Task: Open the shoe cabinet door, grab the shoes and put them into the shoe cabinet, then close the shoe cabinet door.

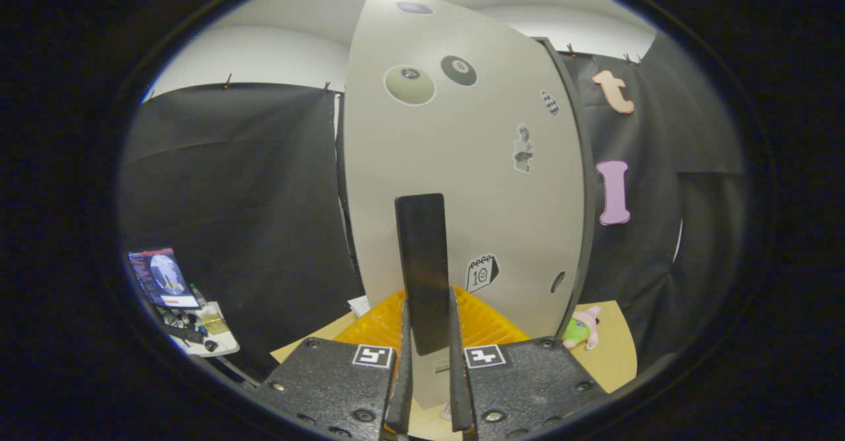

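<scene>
The gripper has its 2 fingers closed on the dark vertical handle of the shoe cabinet door, 1 finger pressing each side of the handle's lower end. The pale door, dotted with stickers, stands upright just ahead. Behind its lower edge sits an orange object, possibly a mat, on a wooden floor. A pink-and-green plush toy lies beside the door's right edge.

The gripper is closed on the dark handle of the shoe cabinet door at centre frame. A plush toy is seen at lower right.
</scene>
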A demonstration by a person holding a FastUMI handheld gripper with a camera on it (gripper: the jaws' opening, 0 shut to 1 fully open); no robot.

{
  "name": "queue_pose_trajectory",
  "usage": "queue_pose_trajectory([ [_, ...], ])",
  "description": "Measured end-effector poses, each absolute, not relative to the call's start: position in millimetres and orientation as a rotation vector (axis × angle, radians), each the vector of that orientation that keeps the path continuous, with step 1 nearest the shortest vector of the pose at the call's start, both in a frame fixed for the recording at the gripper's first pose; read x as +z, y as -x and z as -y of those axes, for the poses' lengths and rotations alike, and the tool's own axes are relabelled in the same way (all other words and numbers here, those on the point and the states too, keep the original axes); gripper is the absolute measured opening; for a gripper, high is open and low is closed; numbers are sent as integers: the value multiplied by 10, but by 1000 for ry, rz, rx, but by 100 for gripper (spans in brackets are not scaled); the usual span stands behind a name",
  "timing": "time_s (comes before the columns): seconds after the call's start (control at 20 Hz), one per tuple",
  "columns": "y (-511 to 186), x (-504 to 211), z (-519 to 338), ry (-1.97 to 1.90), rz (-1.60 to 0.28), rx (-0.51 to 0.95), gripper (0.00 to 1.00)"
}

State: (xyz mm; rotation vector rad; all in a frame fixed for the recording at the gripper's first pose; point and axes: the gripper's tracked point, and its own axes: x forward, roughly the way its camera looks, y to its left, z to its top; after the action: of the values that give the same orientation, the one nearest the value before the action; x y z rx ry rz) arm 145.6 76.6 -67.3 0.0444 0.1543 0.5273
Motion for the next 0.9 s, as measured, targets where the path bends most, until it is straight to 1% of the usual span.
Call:
queue_pose_trajectory([
  [0.3, -1319, -649, -536, -76, -140, 516, 25],
  [0.5, -1208, -630, -328, -55, -112, 450, 24],
  [0.8, -1243, -611, 120, -1, -95, 306, 14],
  [0.9, -1272, -615, 240, 14, -89, 284, 11],
])
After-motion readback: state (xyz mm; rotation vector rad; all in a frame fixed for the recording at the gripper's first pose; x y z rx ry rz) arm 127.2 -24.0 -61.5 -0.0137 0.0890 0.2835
